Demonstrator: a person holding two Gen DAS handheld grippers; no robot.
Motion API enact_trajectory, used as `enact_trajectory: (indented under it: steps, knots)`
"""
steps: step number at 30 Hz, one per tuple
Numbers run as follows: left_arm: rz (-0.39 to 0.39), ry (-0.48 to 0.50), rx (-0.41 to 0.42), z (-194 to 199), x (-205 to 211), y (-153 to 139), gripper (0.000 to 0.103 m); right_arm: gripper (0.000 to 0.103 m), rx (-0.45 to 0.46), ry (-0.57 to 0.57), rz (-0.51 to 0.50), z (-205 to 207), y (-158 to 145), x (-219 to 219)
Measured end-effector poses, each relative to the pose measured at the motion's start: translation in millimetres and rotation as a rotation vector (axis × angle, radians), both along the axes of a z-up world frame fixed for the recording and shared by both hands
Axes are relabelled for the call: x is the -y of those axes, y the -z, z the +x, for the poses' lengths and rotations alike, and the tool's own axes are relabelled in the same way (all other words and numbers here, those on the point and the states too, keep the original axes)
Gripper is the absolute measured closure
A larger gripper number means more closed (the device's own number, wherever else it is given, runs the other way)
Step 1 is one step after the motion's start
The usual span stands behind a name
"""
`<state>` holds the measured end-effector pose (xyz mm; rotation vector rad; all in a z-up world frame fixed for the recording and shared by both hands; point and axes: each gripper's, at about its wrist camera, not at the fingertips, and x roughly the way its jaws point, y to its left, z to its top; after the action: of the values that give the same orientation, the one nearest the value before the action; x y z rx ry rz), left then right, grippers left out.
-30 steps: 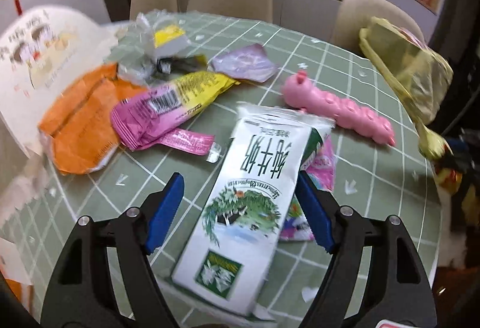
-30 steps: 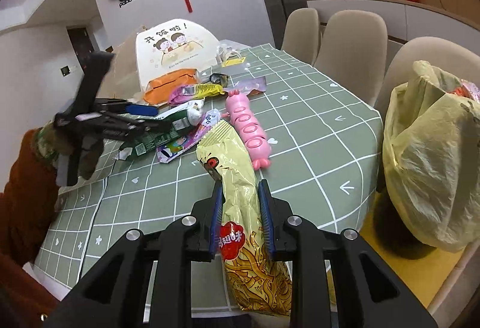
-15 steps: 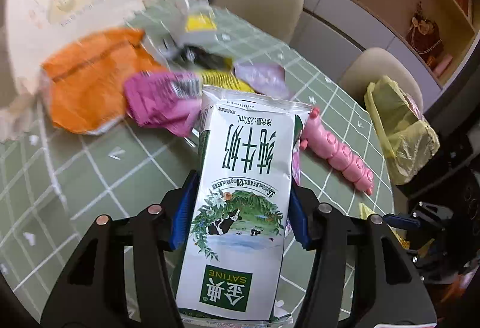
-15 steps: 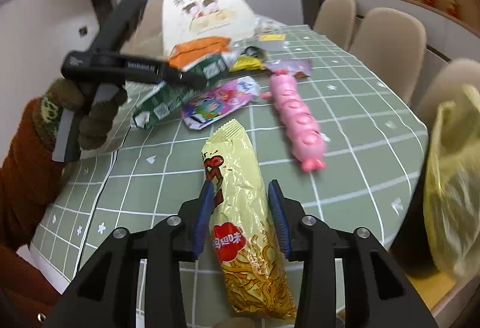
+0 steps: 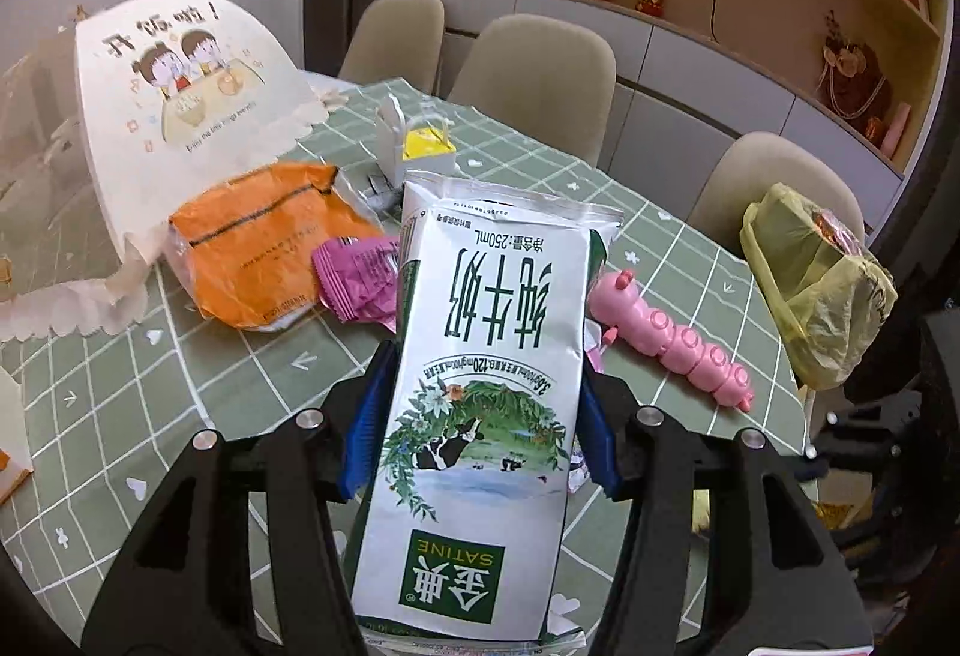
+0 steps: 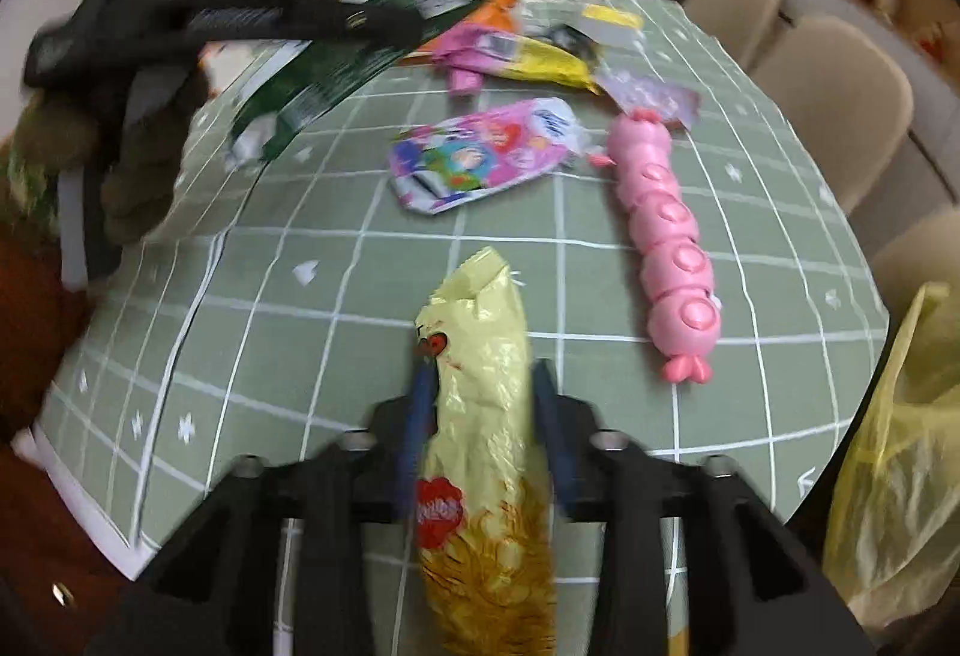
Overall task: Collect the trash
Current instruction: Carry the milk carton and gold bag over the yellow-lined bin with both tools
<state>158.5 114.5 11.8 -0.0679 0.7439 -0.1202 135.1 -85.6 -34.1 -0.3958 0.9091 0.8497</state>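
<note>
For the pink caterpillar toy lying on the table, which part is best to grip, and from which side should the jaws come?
Probably grip the pink caterpillar toy around a middle segment, coming from above, one jaw each side of its long body. It lies flat on the table, and the body looks narrow and rounded there.

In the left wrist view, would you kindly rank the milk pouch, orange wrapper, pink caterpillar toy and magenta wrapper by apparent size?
1. milk pouch, though nearness to the camera inflates it
2. orange wrapper
3. pink caterpillar toy
4. magenta wrapper, partly hidden behind the pouch
</note>
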Motion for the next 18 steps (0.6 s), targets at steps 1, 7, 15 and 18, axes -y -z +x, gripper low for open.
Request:
enact_trajectory:
  steps: [1,7,15,18]
  knots:
    - [0.008,-0.003,0.012,-2,3,-1,0.051,0.078,0.012,-0.004,0.024,-4,-5,3]
    - [0.058,-0.004,0.111,-17,23,-22,0.051,0.078,0.131,0.035,0.123,-16,-47,38]
    - [0.001,0.032,0.170,-14,64,-52,0.051,0.078,0.261,0.182,0.229,-11,-95,104]
    - [-0.062,0.090,0.146,1,86,-60,0.051,0.078,0.313,0.258,0.257,-12,-108,136]
